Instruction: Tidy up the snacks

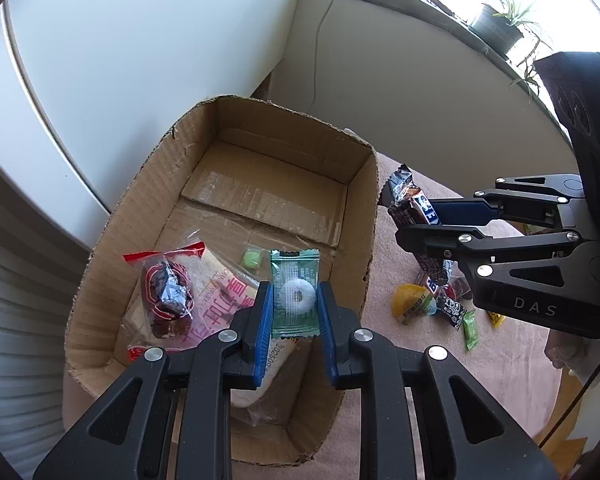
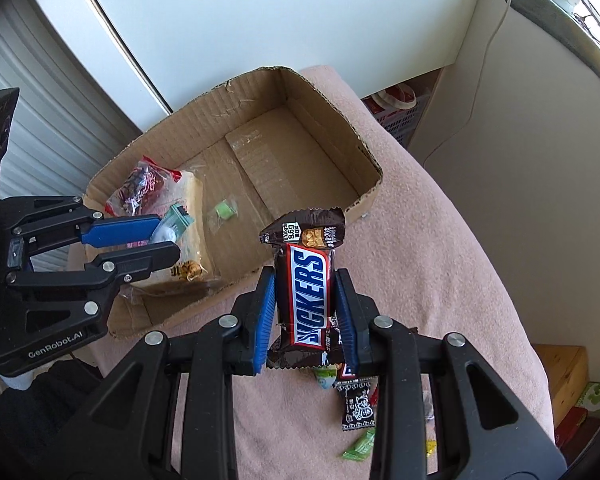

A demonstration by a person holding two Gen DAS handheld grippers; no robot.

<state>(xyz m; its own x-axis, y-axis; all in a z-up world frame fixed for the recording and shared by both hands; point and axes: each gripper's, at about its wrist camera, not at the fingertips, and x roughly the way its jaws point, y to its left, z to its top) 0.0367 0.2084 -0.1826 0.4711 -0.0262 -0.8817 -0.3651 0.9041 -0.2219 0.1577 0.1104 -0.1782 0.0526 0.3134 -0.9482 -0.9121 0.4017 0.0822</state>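
- Left wrist view: the left gripper (image 1: 295, 316) was clamped on a green mint packet (image 1: 295, 294), holding it above the near end of the cardboard box (image 1: 156, 168).
- Inside the box lay a red-edged bag (image 1: 166, 284), a bread pack (image 1: 224, 300) and a small green candy (image 1: 250, 258).
- Right wrist view: the right gripper (image 2: 307, 316) was clamped on a Snickers bar (image 2: 309, 292), upright, over the pink cloth (image 2: 440, 240) just beside the box.
- Loose sweets (image 2: 354, 404) lay on the cloth below it.
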